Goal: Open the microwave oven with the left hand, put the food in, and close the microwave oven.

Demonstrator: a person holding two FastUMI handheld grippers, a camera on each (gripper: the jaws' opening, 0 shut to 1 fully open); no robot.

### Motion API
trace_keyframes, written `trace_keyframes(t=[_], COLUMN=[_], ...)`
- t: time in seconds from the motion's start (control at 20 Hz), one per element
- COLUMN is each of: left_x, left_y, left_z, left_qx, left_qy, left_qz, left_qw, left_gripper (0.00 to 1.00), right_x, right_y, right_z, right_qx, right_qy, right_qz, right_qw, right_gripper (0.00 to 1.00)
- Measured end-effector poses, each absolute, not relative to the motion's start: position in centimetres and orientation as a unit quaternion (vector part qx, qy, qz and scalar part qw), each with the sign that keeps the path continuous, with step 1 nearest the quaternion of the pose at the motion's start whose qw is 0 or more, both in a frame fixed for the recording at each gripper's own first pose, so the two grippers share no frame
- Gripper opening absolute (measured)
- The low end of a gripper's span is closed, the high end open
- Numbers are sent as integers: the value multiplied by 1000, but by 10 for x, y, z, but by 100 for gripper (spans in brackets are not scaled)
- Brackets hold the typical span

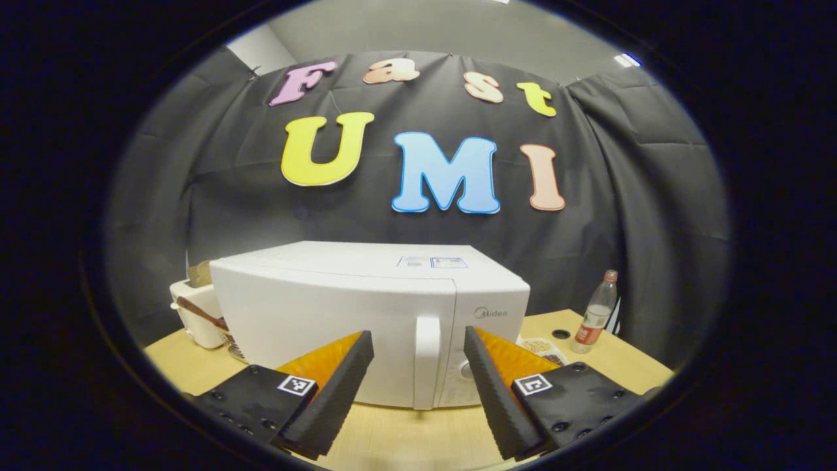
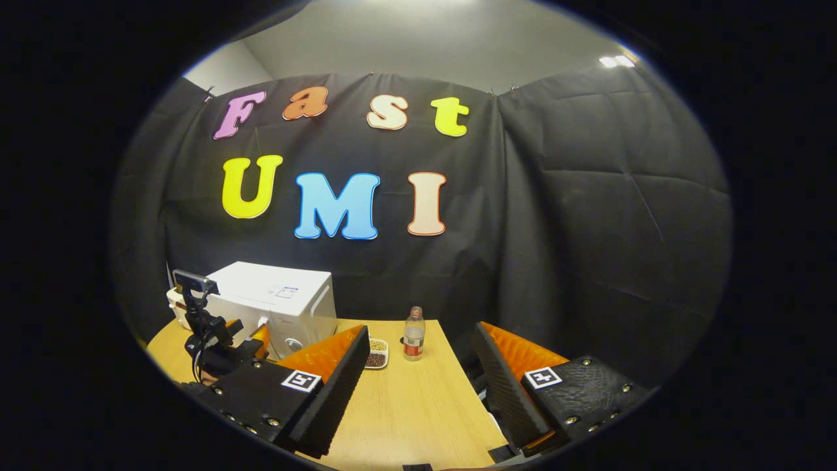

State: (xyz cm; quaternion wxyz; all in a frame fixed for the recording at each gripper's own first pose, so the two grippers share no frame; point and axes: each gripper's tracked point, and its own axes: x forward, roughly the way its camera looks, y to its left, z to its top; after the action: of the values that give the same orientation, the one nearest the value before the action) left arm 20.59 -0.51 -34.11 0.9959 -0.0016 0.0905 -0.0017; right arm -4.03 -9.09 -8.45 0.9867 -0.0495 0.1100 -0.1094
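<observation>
Both hand-held grippers, left point(image 1: 418, 343) and right point(image 2: 418, 337), gape apart (microwave point(image 1: 340, 307) door closed).

The white microwave oven point(image 1: 340, 314) sits mid-frame in the left gripper view, door shut, vertical handle point(image 1: 427, 360) upright; a food tray point(image 2: 377, 352) lies to its right.

Readable markings you have before you

You can read the brand "Midea" on the microwave oven point(image 1: 369, 314) front, above its controls; the top sticker point(image 1: 432, 262) and the bottle point(image 1: 595, 315) label stay too small to read.
</observation>
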Motion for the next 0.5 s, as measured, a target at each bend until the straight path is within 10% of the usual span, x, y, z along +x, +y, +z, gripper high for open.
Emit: trace_keyframes(t=[0.5], left_x=[236], left_y=[4], left_z=[-385], left_qx=[2], left_qy=[112], left_qz=[9], left_qw=[994], left_gripper=[92], right_x=[-37], right_y=[-94], right_z=[-100], right_qx=[-38], right_qy=[142], right_qz=[-123], right_qw=[981], right_gripper=[97])
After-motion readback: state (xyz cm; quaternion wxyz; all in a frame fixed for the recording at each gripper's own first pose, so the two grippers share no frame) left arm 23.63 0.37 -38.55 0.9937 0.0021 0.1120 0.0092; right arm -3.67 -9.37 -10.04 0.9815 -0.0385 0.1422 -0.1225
